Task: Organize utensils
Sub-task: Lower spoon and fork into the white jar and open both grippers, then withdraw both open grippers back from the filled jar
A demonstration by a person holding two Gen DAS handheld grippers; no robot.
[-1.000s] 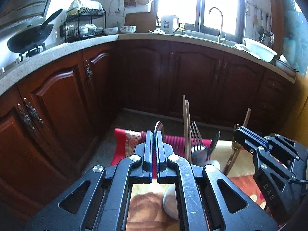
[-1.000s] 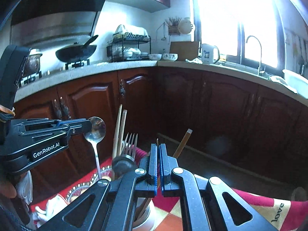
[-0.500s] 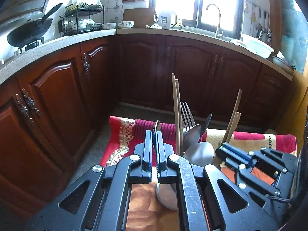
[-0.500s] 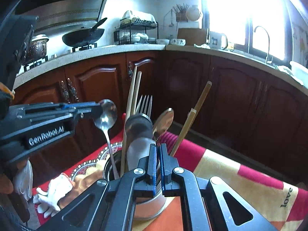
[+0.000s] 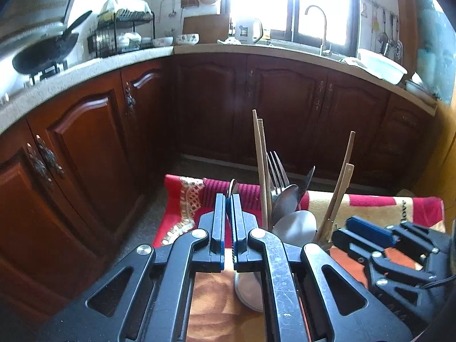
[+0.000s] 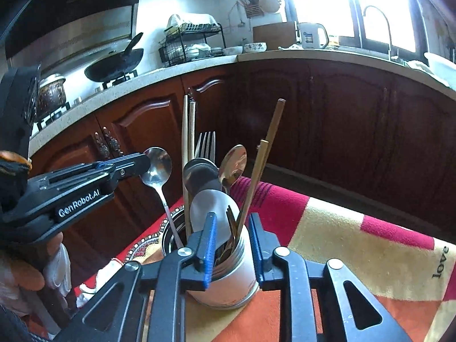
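Most utensils already stand in the white holder cup [image 6: 225,273] on the blanket-covered tabletop [image 6: 356,245], but the left gripper [image 5: 227,216] is clamped on a silver spoon [image 6: 157,168] with its handle angled into the neighbouring steel cup [image 6: 168,239], while the right gripper [image 6: 232,245], fingers spread, straddles the white cup, so sorting looks nearly finished.

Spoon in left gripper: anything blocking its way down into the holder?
Nothing visible blocks it. The left gripper pinches the spoon by its bowl, and the handle already dips inside the metal holder. The chopsticks and fork stand close on its right, in the neighbouring white cup, which the open right gripper straddles.
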